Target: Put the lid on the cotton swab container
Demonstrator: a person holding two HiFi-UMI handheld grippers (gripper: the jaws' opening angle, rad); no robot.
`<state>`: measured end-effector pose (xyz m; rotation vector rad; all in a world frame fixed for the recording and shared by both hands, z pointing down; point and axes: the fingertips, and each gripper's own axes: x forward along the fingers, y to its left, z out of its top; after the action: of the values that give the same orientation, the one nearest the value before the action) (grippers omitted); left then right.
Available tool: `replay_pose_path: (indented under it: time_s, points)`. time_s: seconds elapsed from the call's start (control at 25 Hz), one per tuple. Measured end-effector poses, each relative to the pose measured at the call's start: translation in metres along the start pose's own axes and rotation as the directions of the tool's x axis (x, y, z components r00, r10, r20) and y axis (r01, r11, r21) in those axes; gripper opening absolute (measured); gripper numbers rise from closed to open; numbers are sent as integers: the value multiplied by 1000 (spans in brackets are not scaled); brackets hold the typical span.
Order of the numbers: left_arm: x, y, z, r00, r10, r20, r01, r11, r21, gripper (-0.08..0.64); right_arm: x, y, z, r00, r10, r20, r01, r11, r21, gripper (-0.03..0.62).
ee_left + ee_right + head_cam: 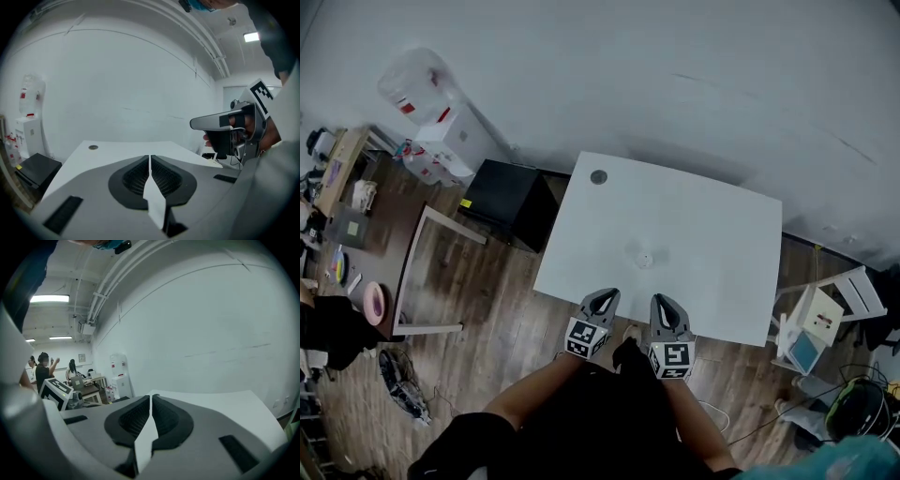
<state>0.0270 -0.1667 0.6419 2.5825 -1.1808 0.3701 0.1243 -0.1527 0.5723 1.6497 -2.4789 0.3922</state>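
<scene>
A small whitish object (645, 258), probably the cotton swab container, stands near the middle of the white table (712, 234). It is too small to tell a lid apart from it, and neither gripper view shows it. My left gripper (607, 294) and right gripper (664, 300) hover side by side at the table's near edge, short of the object. Both are shut with nothing between the jaws, as the left gripper (150, 157) and right gripper (150, 397) views show. In the left gripper view the right gripper's body (225, 123) appears at the right.
A grey round grommet (598, 176) sits at the table's far left corner. A black cabinet (508, 197) and a water dispenser (441, 131) stand to the left, beside a wooden desk (356, 234). A white stool (825, 319) stands at the right. People (44, 366) stand far off.
</scene>
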Motion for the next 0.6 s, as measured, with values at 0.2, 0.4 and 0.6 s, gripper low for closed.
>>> replay_pose_path:
  time_s: [0.2,0.4,0.6]
  points:
    - [23,4,-2,1000,-9,-1,9,1000,1,15,19,-18,-4,1000,-12,-22,12,1000,18,37]
    - [55,6,-20,997,-44,-63,48,997,65,17,37,-32,-12,999,0,-53,-1,1000,-8,37]
    - [91,8,-54,983,-82,-164,100,990,101,98,46,-55,-20,997,-12,-82,12,1000,2,37]
